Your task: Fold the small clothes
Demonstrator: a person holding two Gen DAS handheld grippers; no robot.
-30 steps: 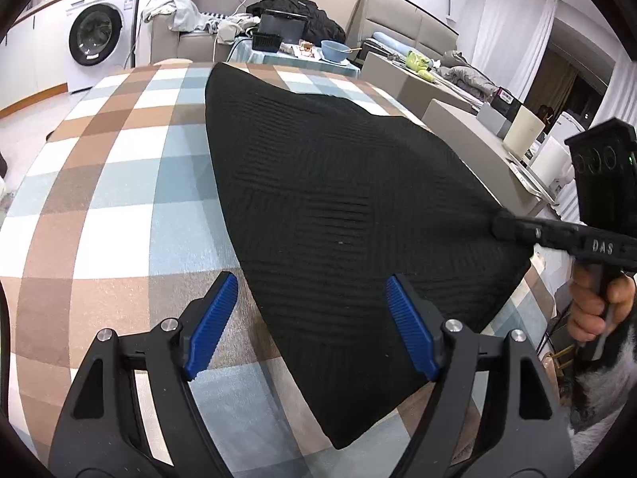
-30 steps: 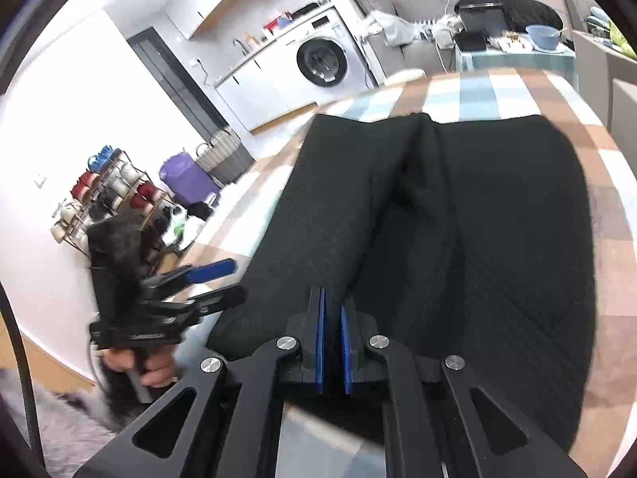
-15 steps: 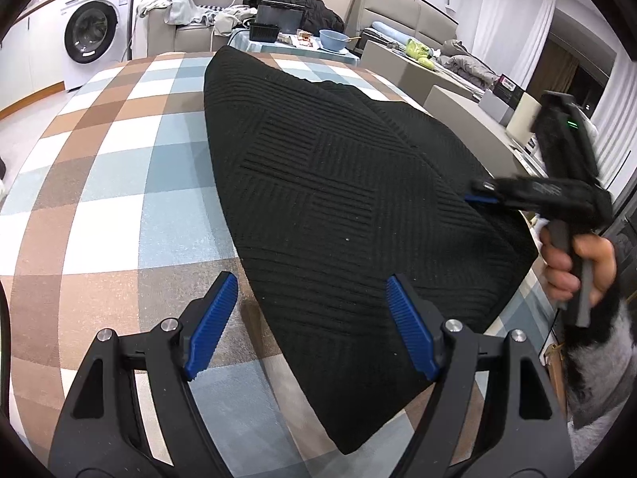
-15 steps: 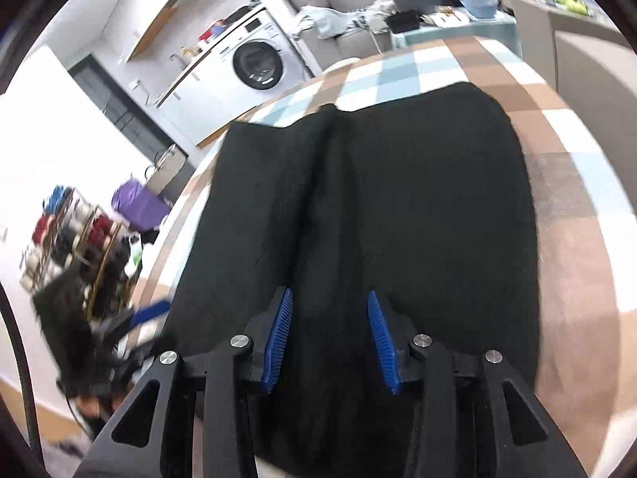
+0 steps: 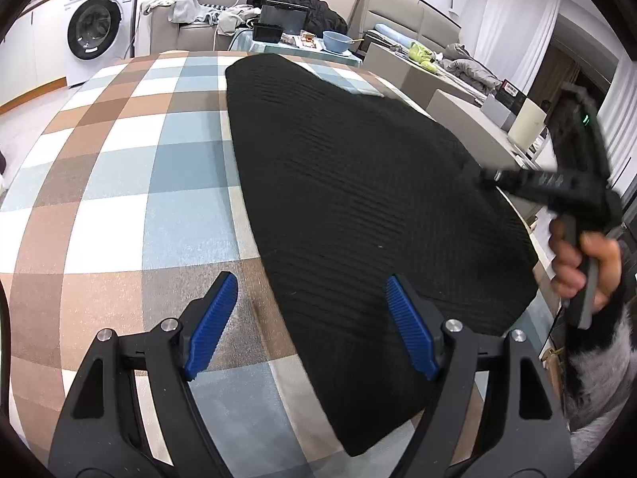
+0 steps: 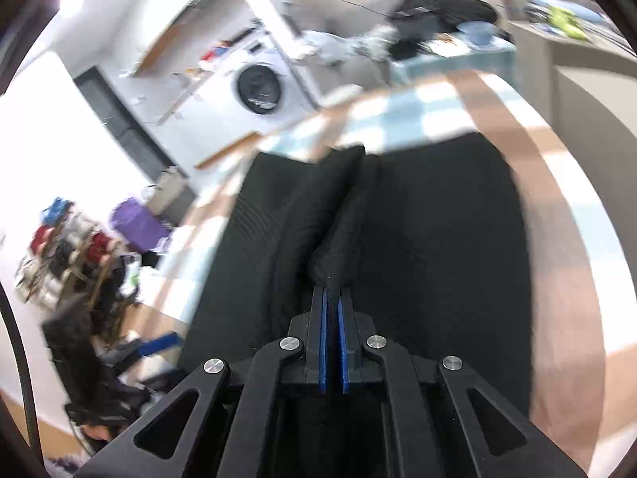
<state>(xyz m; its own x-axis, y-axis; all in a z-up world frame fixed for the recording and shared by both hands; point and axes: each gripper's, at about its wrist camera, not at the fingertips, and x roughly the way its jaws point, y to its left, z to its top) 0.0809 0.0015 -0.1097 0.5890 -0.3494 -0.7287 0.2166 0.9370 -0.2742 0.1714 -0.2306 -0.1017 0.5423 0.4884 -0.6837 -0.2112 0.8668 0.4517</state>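
Checked tablecloth [image 5: 119,183]: right tool [image 6: 331,306] clamped on black knit [image 5: 358,199]; left tool [image 5: 310,318] wide apart.

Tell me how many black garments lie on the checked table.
1. The black garment lies spread over the table's right half, and the right gripper pinches its edge. More could be hidden under it.
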